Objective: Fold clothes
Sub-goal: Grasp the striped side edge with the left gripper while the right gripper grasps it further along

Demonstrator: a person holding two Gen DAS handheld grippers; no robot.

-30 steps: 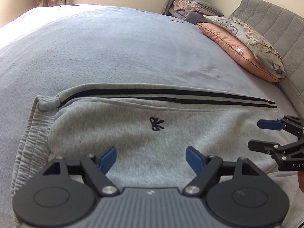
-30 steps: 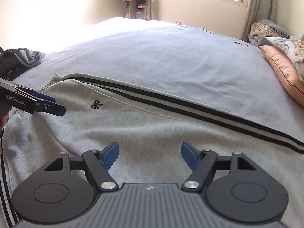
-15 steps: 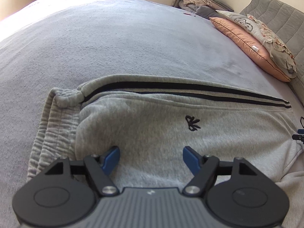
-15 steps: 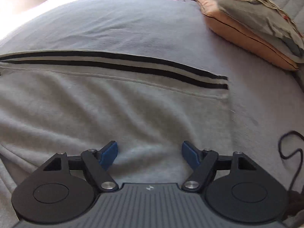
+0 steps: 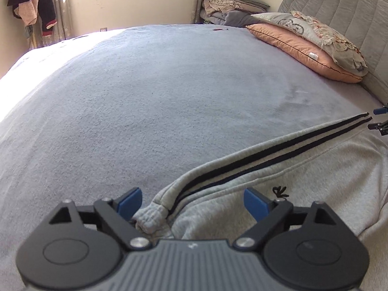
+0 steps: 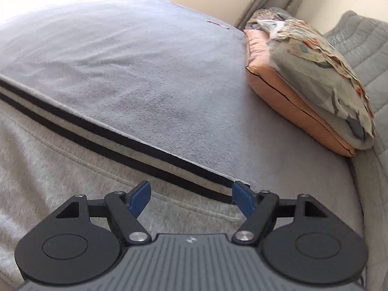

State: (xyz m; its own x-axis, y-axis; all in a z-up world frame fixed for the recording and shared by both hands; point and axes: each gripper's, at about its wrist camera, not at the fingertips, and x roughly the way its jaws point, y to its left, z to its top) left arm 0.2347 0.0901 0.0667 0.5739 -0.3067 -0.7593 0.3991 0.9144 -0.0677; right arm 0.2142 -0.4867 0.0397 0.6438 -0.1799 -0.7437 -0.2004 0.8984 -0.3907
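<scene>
Grey fleece fills the space between both sets of your jaws, and both stand wide apart, holding nothing. Your left gripper (image 5: 191,200) sits at the waistband corner of the sweatpants (image 5: 278,181): the gathered elastic band (image 5: 151,214) bunches just inside its left pad, and the two black stripes (image 5: 266,155) run away from the jaws toward the far right. Your right gripper (image 6: 191,195) sits at the other end, where the stripes stop at the hem (image 6: 230,194), right against its right pad.

Expect the cloth to be soft, thick and limp; it will likely sag and drag on the fuzzy bedspread (image 5: 157,97), not slide. Take it by the thick edges, the elastic on the left and the striped hem corner on the right, pinching all layers so none peels off.

Beyond the jaws there are no baskets or boxes to see; only stacked pillows (image 6: 310,84) to the right and a heap of folded bedding (image 5: 228,7) in the far corner.
</scene>
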